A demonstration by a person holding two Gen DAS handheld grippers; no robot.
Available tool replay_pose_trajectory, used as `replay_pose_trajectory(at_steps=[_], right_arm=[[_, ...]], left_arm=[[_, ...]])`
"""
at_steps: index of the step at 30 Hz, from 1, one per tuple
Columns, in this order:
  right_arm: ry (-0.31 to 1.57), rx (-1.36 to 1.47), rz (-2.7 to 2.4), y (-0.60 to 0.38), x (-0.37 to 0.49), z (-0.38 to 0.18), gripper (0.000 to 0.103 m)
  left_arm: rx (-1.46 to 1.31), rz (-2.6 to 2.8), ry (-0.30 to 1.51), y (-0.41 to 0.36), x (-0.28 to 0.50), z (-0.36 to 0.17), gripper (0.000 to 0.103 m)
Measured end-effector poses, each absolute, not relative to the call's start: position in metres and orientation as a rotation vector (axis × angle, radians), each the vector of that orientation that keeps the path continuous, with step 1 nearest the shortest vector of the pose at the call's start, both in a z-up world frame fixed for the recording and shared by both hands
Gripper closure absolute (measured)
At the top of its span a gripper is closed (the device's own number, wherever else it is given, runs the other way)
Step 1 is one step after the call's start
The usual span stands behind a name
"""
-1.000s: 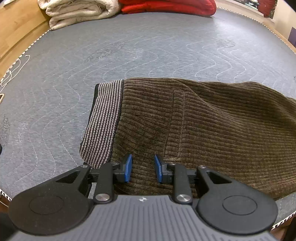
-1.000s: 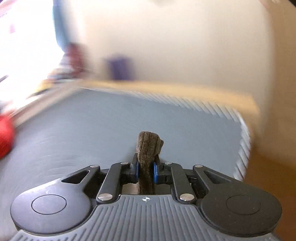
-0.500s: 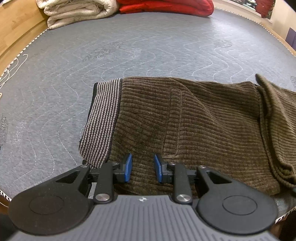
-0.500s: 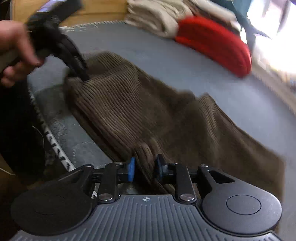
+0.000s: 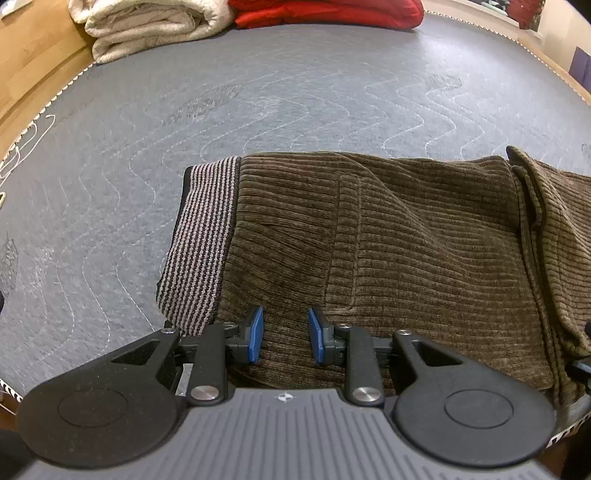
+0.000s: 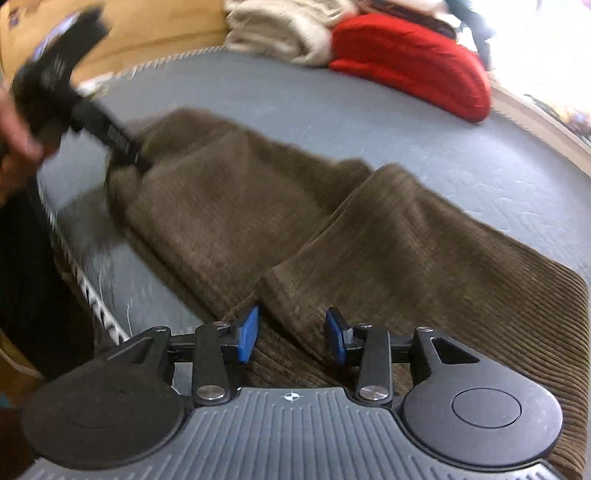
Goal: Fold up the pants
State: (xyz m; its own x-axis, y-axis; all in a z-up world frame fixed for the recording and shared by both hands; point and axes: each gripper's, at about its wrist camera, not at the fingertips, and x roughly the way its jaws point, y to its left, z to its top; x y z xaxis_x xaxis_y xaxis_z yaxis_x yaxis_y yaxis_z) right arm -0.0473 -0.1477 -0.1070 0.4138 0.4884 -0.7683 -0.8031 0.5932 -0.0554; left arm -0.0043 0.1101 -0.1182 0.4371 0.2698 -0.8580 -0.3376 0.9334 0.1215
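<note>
Folded over since a second ago: the leg end of the brown corduroy pants [image 5: 388,254] now lies doubled back on the body of the garment, its hem edge showing at the right of the left wrist view, where before only a single flat layer lay. Pants rest on the grey quilted mattress [image 5: 258,103], near its front edge, striped waistband [image 5: 201,240] to the left, flat and unmoved. Right claw [image 6: 291,334], clamped on a bunch of the fabric a second ago and carrying it through the air, now stands with blue pads apart; the folded leg corner lies between them but is not pinched, so the release looks done. Left claw [image 5: 282,334] unchanged: pads apart, hovering over the hip area just beside the waistband, gripping nothing. Judgement: first lengthwise-to-half fold is laid; the top layer sits slightly skewed and humped, so smoothing or a second fold likely remains. Cream blanket [image 5: 147,26] and red bundle [image 5: 325,13] at the far edge, well apart.
</note>
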Motion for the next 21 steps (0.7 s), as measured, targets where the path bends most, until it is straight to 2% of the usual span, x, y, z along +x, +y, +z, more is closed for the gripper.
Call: replay_pose_trajectory(at_steps=[2, 3, 4, 9, 12, 15, 17, 18, 19, 21], right_arm=[[0.756, -0.485, 0.846, -0.141, -0.046, -0.108, 0.062], [0.753, -0.485, 0.840, -0.141, -0.047, -0.107, 0.073], [0.749, -0.477, 0.838, -0.141, -0.045, -0.104, 0.088], [0.657, -0.348, 0.891, -0.161, -0.046, -0.064, 0.090], [0.662, -0.376, 0.972, -0.170, -0.056, -0.061, 0.090], [0.731, -0.496, 1.005, -0.168, -0.066, -0.081, 0.085], [0.714, -0.534, 0.986, -0.164, -0.072, -0.090, 0.073], [0.712, -0.530, 0.978, -0.161, -0.072, -0.090, 0.059], [0.706, -0.523, 0.971, -0.159, -0.073, -0.090, 0.051], [0.682, -0.536, 0.971, -0.151, -0.075, -0.093, 0.051]], left_arm=[[-0.066, 0.377, 1.051, 0.109, -0.005, -0.118, 0.073], [-0.065, 0.377, 1.051, 0.109, -0.005, -0.119, 0.073], [-0.065, 0.377, 1.050, 0.109, -0.005, -0.118, 0.073], [-0.067, 0.377, 1.051, 0.108, -0.005, -0.119, 0.073], [-0.063, 0.379, 1.055, 0.108, -0.004, -0.119, 0.073], [-0.055, 0.385, 1.059, 0.106, -0.002, -0.120, 0.073], [-0.051, 0.388, 1.060, 0.105, -0.001, -0.120, 0.073], [-0.050, 0.389, 1.060, 0.104, 0.000, -0.120, 0.073], [-0.049, 0.390, 1.060, 0.104, 0.000, -0.120, 0.073], [-0.046, 0.388, 1.059, 0.104, -0.001, -0.121, 0.073]])
